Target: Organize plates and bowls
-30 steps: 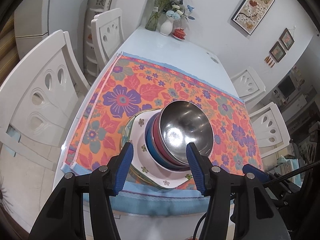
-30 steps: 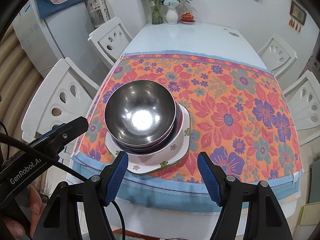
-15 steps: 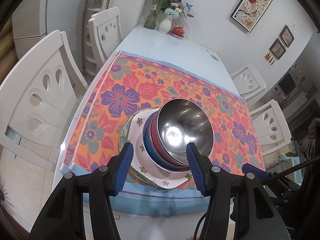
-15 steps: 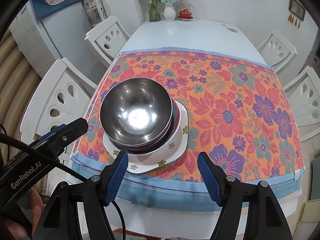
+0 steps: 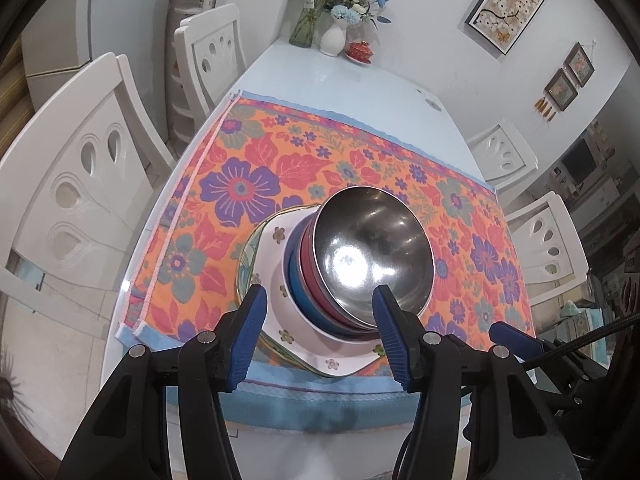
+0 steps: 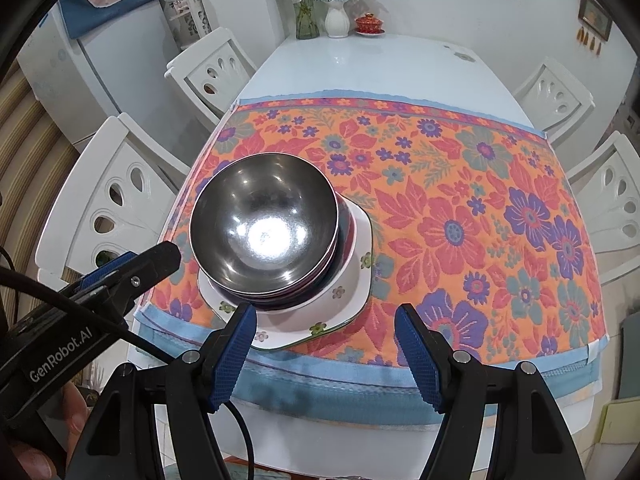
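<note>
A steel bowl point(image 5: 372, 252) point(image 6: 264, 228) tops a nest of red and blue bowls point(image 5: 300, 276). The nest stands on a white flowered plate point(image 5: 280, 292) point(image 6: 352, 284), with another plate's rim point(image 5: 244, 256) showing beneath. The stack sits near the front edge of a flowered cloth. My left gripper point(image 5: 318, 300) hovers open above and in front of the stack, nothing between its blue pads. My right gripper point(image 6: 324, 320) is open too, just right of the stack's front, empty. In the right wrist view the left gripper's fingers point(image 6: 156, 260) reach in from the left beside the bowls.
An orange flowered cloth point(image 6: 460, 208) covers the near half of a white table point(image 6: 360, 64). Vases of flowers and a small red lidded cup point(image 6: 368, 24) stand at the far end. White chairs point(image 5: 76, 184) line both sides.
Both views drift slightly; the stack sits a little lower and left in the right wrist view. Neither gripper has opened or shut, and the stack has not moved.
</note>
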